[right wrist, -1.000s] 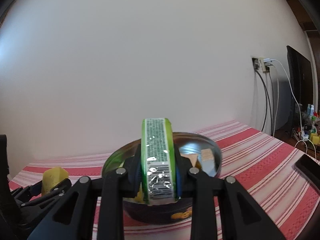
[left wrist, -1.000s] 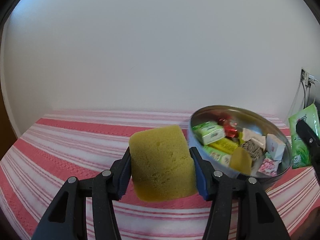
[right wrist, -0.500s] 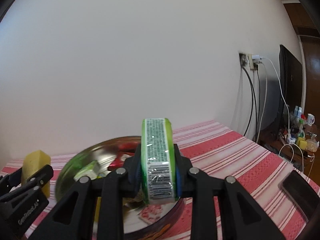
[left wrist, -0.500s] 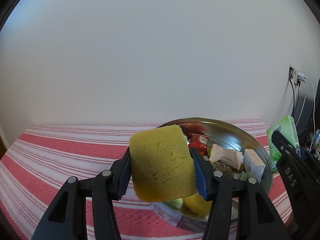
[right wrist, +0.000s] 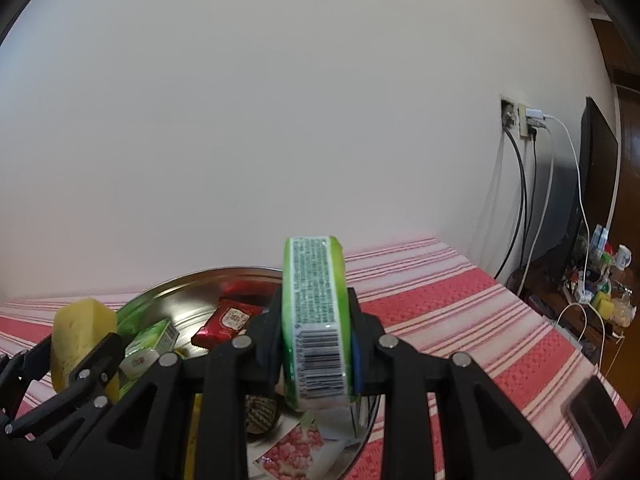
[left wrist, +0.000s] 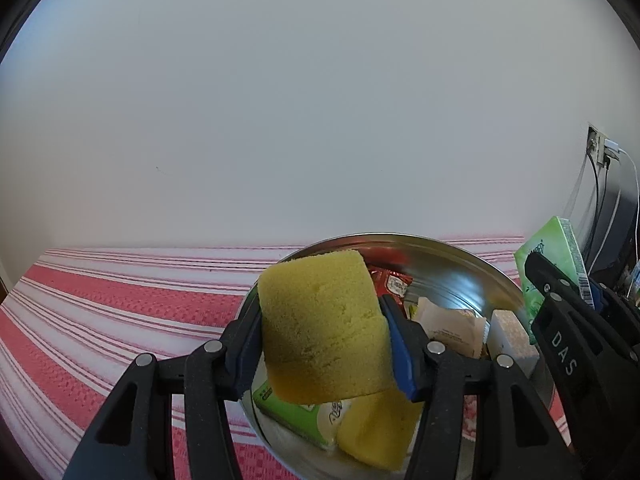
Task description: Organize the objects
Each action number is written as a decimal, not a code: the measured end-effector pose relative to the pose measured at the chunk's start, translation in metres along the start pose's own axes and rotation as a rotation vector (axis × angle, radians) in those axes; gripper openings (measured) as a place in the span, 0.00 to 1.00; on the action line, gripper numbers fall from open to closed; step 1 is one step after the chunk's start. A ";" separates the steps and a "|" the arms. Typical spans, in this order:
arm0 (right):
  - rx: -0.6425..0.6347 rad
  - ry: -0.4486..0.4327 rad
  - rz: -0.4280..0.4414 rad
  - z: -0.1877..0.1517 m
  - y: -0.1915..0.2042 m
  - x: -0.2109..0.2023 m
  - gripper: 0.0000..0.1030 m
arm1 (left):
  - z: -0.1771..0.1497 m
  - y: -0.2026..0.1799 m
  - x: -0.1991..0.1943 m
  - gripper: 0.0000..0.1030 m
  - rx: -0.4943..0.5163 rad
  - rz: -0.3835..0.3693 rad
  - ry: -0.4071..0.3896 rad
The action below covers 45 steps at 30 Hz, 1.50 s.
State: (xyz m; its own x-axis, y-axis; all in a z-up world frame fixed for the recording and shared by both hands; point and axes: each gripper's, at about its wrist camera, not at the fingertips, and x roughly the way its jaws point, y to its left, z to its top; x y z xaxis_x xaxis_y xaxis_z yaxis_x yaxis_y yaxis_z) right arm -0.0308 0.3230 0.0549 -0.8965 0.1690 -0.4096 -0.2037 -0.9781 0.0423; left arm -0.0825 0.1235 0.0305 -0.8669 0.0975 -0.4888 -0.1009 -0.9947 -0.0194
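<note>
Left wrist: your left gripper (left wrist: 320, 344) pinched the yellow sponge (left wrist: 322, 326) by its sides over the metal bowl (left wrist: 460, 264); soft, light, squashes easily. Right wrist: your right gripper (right wrist: 316, 344) clamped the green tissue pack (right wrist: 316, 320) edgewise above the bowl; slick wrapper, probably light. Striped tablecloth (right wrist: 460, 304), white wall (right wrist: 280, 120).

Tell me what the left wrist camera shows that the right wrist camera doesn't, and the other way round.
Only the left wrist view shows a second yellow sponge lying in the bowl and a beige wrapped block.

Only the right wrist view shows the barcode edge of the green tissue pack, a pink floral packet and a dark phone on the cloth.

Both show the round metal bowl, the red sachet, the striped red tablecloth, and each gripper clamping its item: left gripper the yellow sponge, right gripper the pack.
</note>
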 end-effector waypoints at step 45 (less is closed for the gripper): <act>-0.046 -0.038 0.034 0.001 0.009 0.022 1.00 | -0.002 0.019 -0.001 0.93 0.031 0.025 0.011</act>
State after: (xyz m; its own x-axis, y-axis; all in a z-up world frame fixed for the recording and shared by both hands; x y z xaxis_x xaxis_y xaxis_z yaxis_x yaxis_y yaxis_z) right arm -0.0528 0.3179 0.0473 -0.9170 0.1396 -0.3736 -0.1557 -0.9877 0.0132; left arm -0.0827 0.1048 0.0283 -0.8638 0.0718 -0.4987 -0.0940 -0.9954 0.0196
